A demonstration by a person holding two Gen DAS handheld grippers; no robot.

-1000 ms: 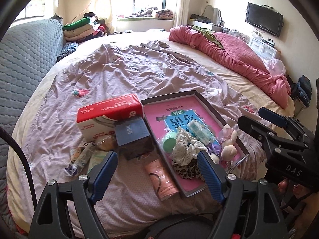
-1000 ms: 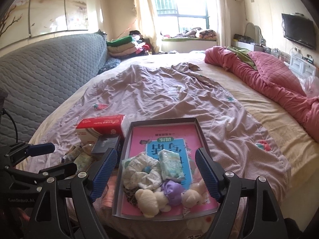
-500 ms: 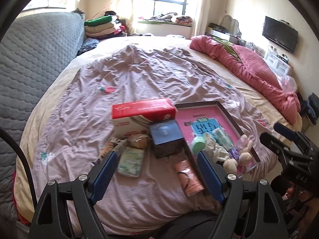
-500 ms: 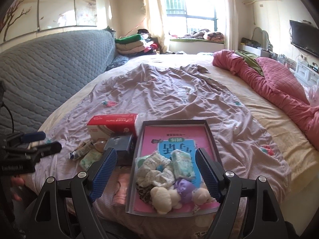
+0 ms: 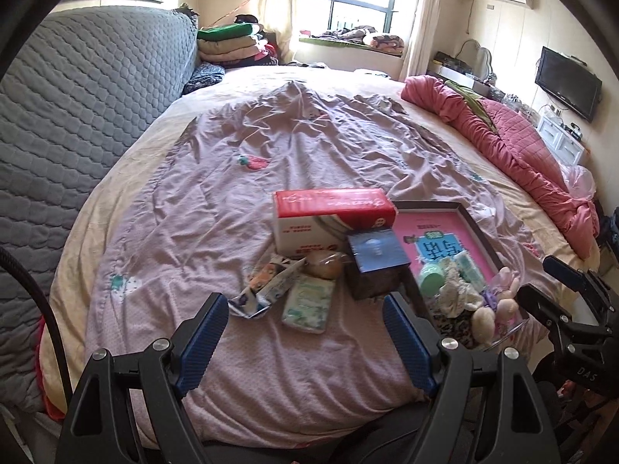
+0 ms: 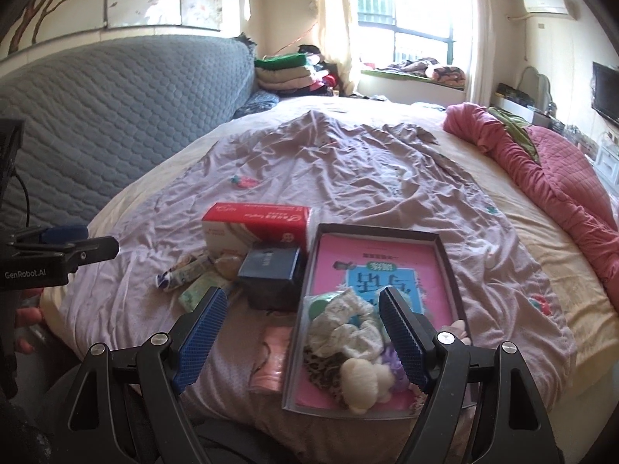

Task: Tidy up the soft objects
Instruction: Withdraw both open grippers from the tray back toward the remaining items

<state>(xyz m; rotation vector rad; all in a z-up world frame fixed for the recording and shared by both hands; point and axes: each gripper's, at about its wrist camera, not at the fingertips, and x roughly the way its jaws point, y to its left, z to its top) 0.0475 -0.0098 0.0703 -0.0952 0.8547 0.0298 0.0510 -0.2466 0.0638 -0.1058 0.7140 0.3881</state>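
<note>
Looks partly done to me: the scrunchies (image 6: pixel 344 332) and fuzzy pom-poms (image 6: pixel 361 381) are already piled in the near end of the shallow box (image 6: pixel 377 229) at the foot edge of the bed (image 5: pixel 127 208). A tissue pack (image 5: pixel 308 302) and a crumpled wrapper (image 5: pixel 267 288) lie loose left of it, the pack's long axis running roughly away from the foot edge. Left gripper (image 5: pixel 305 342) and right gripper (image 6: pixel 300 332) both have their jaws spread wide, holding nothing.

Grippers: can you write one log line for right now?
left gripper: open, empty | right gripper: open, empty | tray: soft items inside
</note>
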